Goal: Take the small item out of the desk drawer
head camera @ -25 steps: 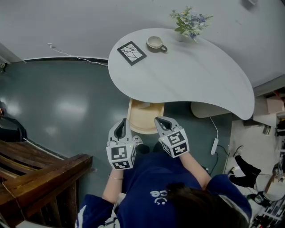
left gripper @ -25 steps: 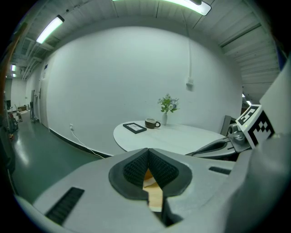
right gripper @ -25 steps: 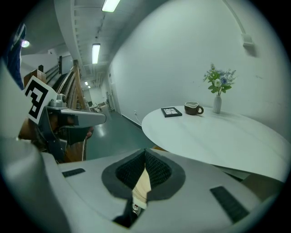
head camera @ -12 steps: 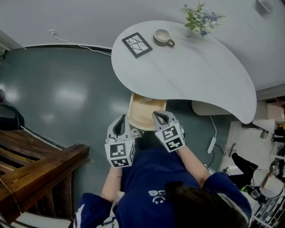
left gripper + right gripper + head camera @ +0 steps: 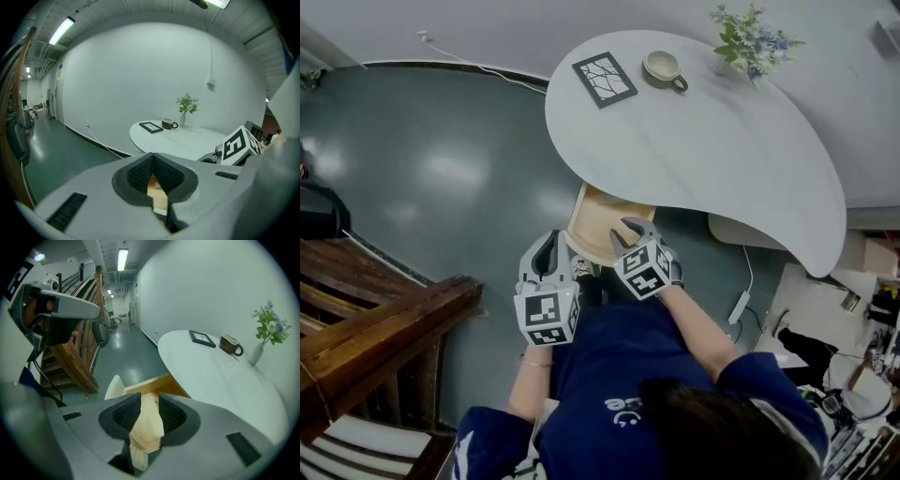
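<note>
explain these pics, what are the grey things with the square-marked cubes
They are two grey hand-held grippers, cubes included, held by a person in a blue top. The overhead picture comes from a head camera; the other two from cameras riding on each gripper. The white rounded table carries a black-framed picture, a beige cup and a small vase of flowers. Under it a pale wooden drawer stands open. On the left gripper the fingers are together, empty. On the right gripper the fingers are opening; only drawer wood shows between them.

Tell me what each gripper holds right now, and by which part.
Nothing is held. The left gripper is shut and empty; the right gripper is opening its jaws, with only the wooden drawer seen beyond them.
</note>
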`<state>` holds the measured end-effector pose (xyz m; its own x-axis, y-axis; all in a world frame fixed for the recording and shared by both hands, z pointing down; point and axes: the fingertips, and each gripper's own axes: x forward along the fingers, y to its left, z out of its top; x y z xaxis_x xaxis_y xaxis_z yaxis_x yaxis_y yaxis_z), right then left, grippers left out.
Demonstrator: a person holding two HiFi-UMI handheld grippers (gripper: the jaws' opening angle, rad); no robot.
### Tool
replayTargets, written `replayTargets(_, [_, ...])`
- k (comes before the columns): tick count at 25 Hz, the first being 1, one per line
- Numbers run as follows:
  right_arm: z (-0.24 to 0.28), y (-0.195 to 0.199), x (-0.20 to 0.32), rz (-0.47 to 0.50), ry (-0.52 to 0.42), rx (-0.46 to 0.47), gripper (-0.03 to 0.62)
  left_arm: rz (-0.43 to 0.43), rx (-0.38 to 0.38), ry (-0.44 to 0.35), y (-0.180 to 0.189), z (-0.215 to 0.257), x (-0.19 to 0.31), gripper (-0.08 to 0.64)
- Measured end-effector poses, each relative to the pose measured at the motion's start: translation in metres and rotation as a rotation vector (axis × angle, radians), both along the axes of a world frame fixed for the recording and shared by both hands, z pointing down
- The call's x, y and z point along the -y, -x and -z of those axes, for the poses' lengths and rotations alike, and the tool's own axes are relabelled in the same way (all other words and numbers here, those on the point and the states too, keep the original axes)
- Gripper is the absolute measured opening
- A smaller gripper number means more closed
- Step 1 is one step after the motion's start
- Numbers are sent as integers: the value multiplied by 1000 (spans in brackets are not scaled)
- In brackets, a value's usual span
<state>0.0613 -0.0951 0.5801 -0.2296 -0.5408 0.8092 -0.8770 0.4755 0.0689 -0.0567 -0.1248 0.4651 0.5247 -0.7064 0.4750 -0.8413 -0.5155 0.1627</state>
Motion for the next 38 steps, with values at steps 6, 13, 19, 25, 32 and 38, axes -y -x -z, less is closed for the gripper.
replayTargets(6, [-38,7,16,100,42,-115,161,58,30,22,14,-7,1,5])
replayTargets(13, [-78,19,26,238,107,-247,185,105,55,56,34,-18,-1,5])
replayTargets(19, [-111,18,40,308,146,-360,187,144,67,70,46,-27,6,5])
replayTargets(25, [-140,21,53,377,167,-414,190,169,79,113,56,-42,2,4])
replayTargets(32, [-169,13,60,471,196,-556,196,173,90,160,63,-56,-5,5])
replayTargets(38, [-190,11,68,482,222,-565,196,188,93,184,68,-65,-6,5])
